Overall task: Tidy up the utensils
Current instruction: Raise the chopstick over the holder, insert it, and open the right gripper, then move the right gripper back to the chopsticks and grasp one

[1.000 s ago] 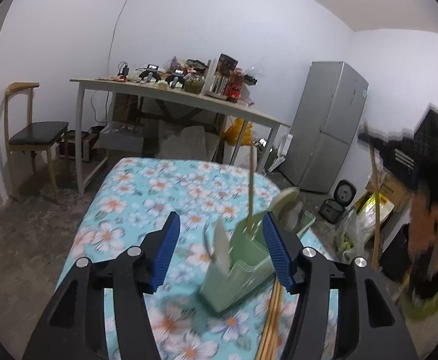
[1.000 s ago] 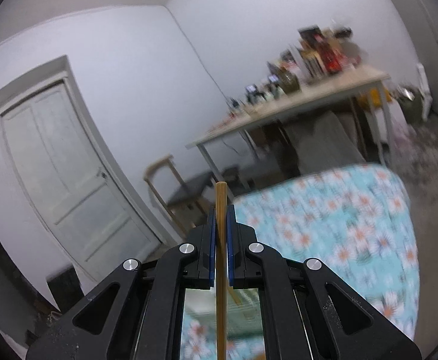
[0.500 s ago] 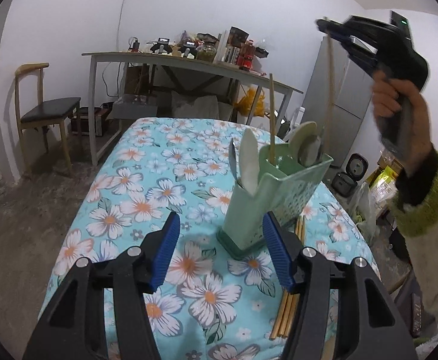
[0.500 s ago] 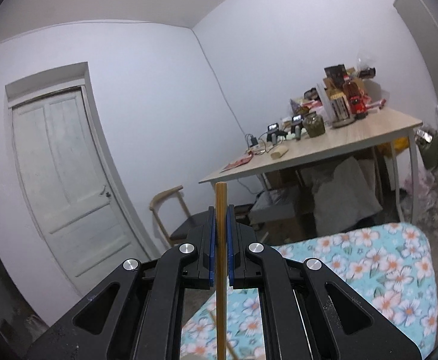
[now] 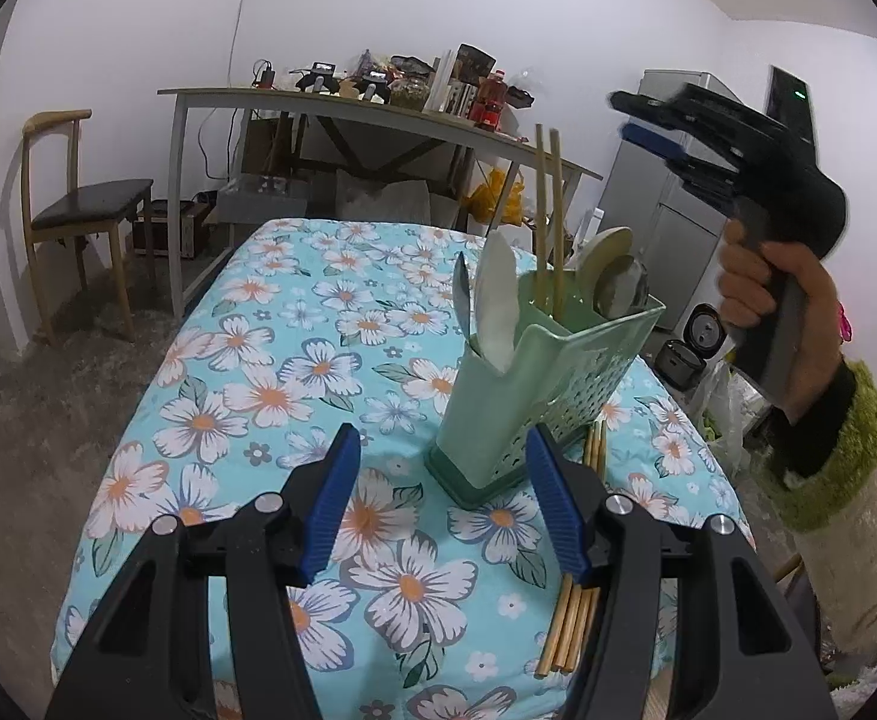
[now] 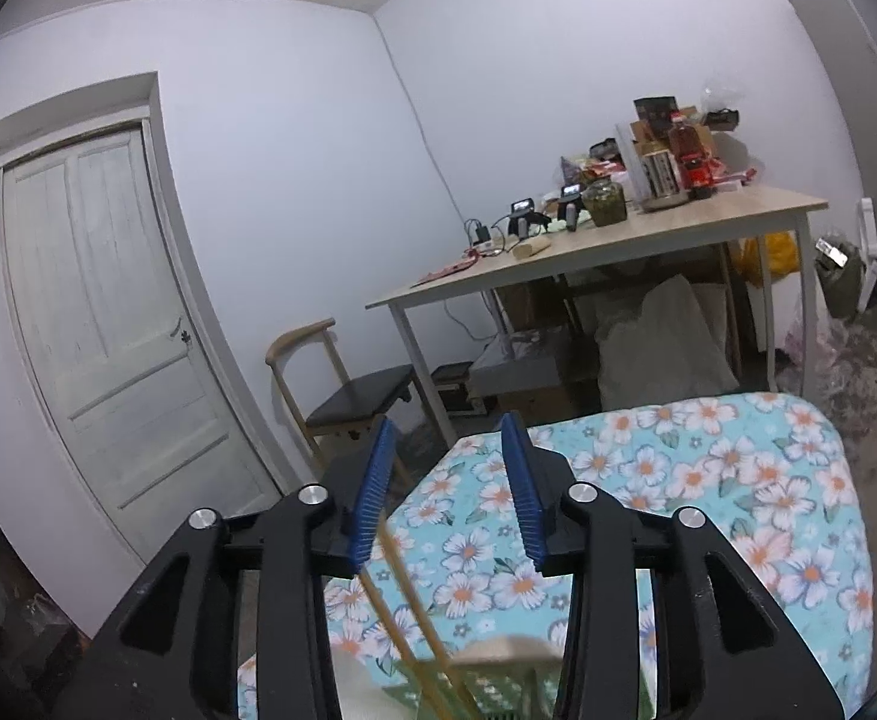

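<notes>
Released from the right gripper, whose blue-padded jaws are opening with nothing between them, a second bamboo chopstick now stands beside the first in the pale green plastic utensil caddy on the floral turquoise tablecloth. Just before the caddy, the left gripper hovers, jaws apart and empty. More bamboo chopsticks lie flat at the caddy's base.
</notes>
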Demonstrator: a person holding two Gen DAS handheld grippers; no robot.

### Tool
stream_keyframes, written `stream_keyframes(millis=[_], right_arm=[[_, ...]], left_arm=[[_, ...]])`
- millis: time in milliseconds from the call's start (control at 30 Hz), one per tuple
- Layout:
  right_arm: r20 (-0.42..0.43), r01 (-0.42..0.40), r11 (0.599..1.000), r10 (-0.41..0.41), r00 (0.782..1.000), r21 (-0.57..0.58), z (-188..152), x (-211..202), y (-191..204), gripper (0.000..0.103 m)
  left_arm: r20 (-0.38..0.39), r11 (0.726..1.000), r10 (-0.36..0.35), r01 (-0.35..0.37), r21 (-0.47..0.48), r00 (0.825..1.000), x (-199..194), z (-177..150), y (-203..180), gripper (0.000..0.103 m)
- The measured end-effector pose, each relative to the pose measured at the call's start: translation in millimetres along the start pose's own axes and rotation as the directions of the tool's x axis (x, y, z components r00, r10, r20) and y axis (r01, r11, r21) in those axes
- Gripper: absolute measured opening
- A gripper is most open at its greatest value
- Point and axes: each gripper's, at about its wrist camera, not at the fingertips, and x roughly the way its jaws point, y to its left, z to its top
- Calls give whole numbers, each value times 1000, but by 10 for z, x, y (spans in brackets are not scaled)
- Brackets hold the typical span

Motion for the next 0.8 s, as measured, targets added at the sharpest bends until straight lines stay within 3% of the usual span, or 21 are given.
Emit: stream_keyframes(millis=[200, 467, 600, 800], right_arm=[[8, 22, 999, -23, 1000, 27, -18, -379, -73, 45], [-157, 117, 981, -93, 983, 154, -447, -681, -370, 48], [-287, 156, 950, -76, 955, 269, -893, -735, -510, 48], [-496, 214, 868, 42, 867, 448, -1715, -578, -590, 45]], left_arm=[[-13, 1000, -19, 19, 3, 1000, 77, -10, -34, 56], [-61, 998, -54, 55, 6, 997, 233, -74, -74, 59], [-123, 999, -44, 45, 12, 991, 375, -158, -79, 60], [-229, 999, -22, 27, 19, 973, 612, -333, -77, 60]])
